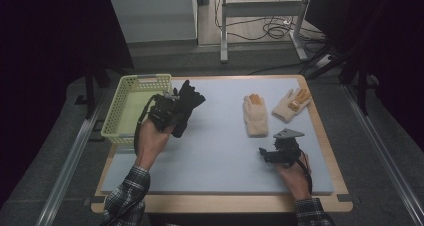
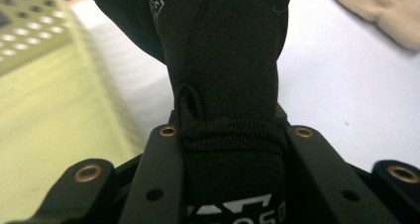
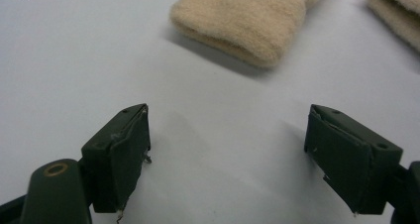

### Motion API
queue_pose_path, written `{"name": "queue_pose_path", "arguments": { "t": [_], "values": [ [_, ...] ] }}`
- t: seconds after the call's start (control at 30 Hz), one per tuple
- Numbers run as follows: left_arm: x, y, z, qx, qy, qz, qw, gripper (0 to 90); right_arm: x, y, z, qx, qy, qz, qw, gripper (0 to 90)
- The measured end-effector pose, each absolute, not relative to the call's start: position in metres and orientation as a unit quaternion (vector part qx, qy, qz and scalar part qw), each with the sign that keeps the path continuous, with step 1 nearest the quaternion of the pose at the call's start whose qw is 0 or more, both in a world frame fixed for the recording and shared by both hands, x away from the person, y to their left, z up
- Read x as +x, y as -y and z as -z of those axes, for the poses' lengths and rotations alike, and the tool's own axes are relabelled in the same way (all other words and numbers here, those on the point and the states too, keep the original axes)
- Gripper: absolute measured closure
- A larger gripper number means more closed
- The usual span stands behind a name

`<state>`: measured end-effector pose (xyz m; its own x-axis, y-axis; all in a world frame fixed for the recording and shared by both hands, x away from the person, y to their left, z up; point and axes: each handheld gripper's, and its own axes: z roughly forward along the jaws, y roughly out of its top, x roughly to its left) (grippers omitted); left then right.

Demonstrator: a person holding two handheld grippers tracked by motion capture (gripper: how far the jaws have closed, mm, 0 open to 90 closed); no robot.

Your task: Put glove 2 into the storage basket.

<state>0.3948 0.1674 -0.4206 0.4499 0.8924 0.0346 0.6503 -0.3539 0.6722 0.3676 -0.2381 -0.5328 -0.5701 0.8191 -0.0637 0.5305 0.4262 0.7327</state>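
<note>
1. Black glove point(image 1: 189, 105) held off the tabletop point(image 1: 220, 151) by the left gripper point(image 1: 167, 111), at about 10 o'clock of the pad, just at the 3 o'clock side of the yellow basket point(image 1: 131, 107).
2. Left fingers point(image 2: 163, 174) clamped narrow on the glove's ribbed cuff point(image 2: 230, 135), cloth bunched between them; palm and fingers of the glove point(image 2: 223, 40) standing out ahead, partly drooping.
3. Judged light and soft: thin stretch fabric, no stiffness of its own, likely to flop, fold and swing when moved. Nothing fragile about it.
4. Judged not slippery: knit cuff gives the pads good bite, though a pinch on one layer alone could let the rest sag or pull free.
5. Best hold, as judged: the cuff band, across its full thickness, where the doubled elastic is firmest. Fingertips of the glove a poor spot, thin and apt to slide out.
6. For dropping into the basket: loose end probably trailing low, so worth carrying it well over the rim at 9 o'clock before letting go.
7. Right gripper point(image 1: 270, 153) resting low at about 4 o'clock of the pad, fingers point(image 3: 119, 154) wide apart and holding nothing.
8. Cream glove point(image 1: 255, 115) lying flat at 1 o'clock, its cuff point(image 3: 237, 26) toward the right gripper; second cream glove point(image 1: 291, 105) just beyond at 2 o'clock. Both fluffy and thick, judged equally soft and light.
</note>
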Motion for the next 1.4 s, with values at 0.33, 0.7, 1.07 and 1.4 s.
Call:
{"name": "queue_pose_path", "arguments": {
  "t": [0.33,0.7,1.07,1.4],
  "values": [
    [0.405,-0.215,0.401,0.772,-0.517,-0.235,0.287,72.5,0.367,0.238,0.533,0.412,-0.817,-0.342,0.214,17.3],
    [0.419,-0.280,0.411,0.749,-0.559,-0.247,0.258,72.2,0.367,0.238,0.533,0.410,-0.818,-0.342,0.215,17.3],
    [0.443,-0.326,0.449,0.739,-0.590,-0.235,0.225,71.8,0.368,0.238,0.533,0.412,-0.817,-0.343,0.212,17.3],
    [0.474,-0.329,0.478,0.756,-0.588,-0.211,0.195,70.9,0.368,0.238,0.533,0.412,-0.817,-0.343,0.213,17.3]
  ]
}}
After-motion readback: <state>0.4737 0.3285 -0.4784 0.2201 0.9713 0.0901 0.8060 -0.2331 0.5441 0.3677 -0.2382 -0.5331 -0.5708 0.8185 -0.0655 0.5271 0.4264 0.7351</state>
